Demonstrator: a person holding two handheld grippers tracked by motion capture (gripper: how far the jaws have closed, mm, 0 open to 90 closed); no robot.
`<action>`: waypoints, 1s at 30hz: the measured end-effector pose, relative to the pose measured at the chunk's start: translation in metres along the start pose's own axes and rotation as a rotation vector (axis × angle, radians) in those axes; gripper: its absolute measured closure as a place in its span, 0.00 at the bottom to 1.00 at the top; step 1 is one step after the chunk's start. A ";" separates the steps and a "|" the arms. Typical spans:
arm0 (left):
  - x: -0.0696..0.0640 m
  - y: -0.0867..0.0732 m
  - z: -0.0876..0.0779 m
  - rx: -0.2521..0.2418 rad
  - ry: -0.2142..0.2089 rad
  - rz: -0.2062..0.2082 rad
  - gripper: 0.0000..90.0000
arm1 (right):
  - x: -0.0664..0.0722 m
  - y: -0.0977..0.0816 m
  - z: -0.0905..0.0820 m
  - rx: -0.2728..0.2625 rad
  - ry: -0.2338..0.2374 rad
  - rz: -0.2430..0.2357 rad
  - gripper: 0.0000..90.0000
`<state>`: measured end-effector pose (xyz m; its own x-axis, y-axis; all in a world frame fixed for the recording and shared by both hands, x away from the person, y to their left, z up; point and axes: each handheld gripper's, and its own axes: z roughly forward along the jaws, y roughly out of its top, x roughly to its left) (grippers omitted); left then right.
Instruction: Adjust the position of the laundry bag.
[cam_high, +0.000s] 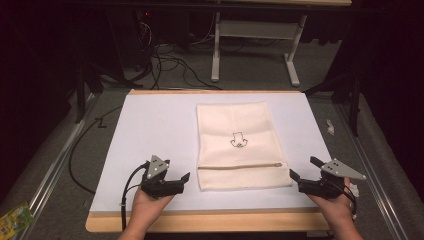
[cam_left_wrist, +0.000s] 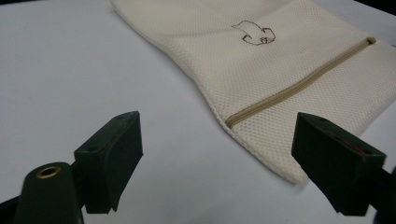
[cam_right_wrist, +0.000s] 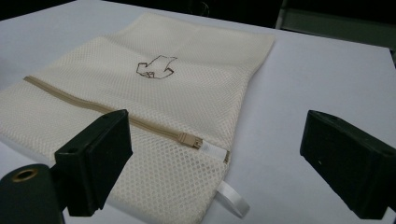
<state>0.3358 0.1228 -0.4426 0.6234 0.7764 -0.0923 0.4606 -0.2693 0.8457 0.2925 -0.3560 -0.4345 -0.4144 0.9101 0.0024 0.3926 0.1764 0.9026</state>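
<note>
A cream mesh zip bag (cam_high: 239, 145) lies flat in the middle of the white table sheet (cam_high: 150, 130), with a small dark drawing (cam_high: 239, 140) on it and a tan zipper (cam_high: 242, 166) across its near end. My left gripper (cam_high: 181, 183) rests open just left of the bag's near corner. My right gripper (cam_high: 301, 169) stands open just right of the other near corner. In the left gripper view the bag (cam_left_wrist: 289, 70) and zipper (cam_left_wrist: 299, 86) lie ahead to the right. In the right gripper view the zipper pull (cam_right_wrist: 191, 140) and a white ribbon loop (cam_right_wrist: 233, 198) sit between the jaws.
The table's wooden edge (cam_high: 200, 221) runs along the front. A grey desk frame (cam_high: 255, 45) and cables (cam_high: 170, 65) stand on the floor beyond. A yellow-green packet (cam_high: 12, 220) lies on the floor at the bottom left.
</note>
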 end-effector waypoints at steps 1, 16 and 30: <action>-0.001 0.000 0.008 0.017 -0.014 -0.009 0.22 | 0.000 -0.001 0.000 0.003 0.000 0.002 0.11; -0.010 0.010 0.079 0.102 -0.036 -0.044 0.52 | 0.001 -0.006 -0.002 0.027 -0.008 -0.005 0.13; -0.022 0.006 0.081 0.172 -0.043 0.086 0.93 | 0.003 -0.006 -0.004 0.047 0.000 -0.015 0.17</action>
<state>0.3758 0.0576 -0.4786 0.6898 0.7224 -0.0489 0.5032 -0.4297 0.7498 0.2858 -0.3556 -0.4384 -0.4206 0.9072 -0.0113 0.4240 0.2076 0.8816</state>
